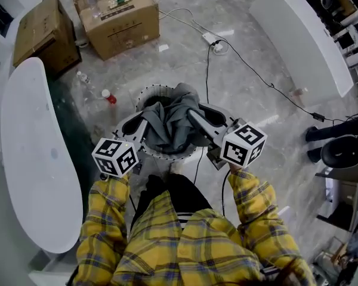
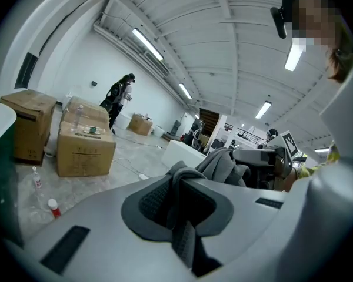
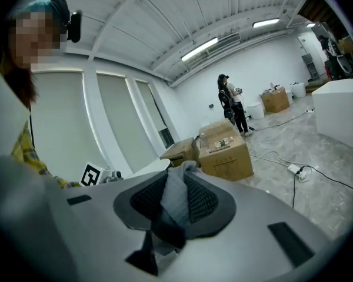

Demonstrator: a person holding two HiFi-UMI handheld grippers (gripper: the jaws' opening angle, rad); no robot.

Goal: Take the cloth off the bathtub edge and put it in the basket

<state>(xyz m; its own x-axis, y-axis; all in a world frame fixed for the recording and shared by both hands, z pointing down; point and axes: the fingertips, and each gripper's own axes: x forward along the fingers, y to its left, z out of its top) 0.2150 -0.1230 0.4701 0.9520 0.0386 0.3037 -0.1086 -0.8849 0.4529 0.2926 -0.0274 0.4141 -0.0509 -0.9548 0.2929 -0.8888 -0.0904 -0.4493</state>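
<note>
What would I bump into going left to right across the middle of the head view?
white bathtub → left gripper → grey cloth → right gripper

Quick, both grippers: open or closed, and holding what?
Left gripper: closed on the grey cloth, over the basket.
Right gripper: closed on the same cloth.

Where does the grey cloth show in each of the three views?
Head view: cloth at centre, over the basket.
Left gripper view: cloth at lower centre, pinched in the jaws.
Right gripper view: cloth at lower centre, pinched likewise.
Shared landmark: the lighter cardboard box.
</note>
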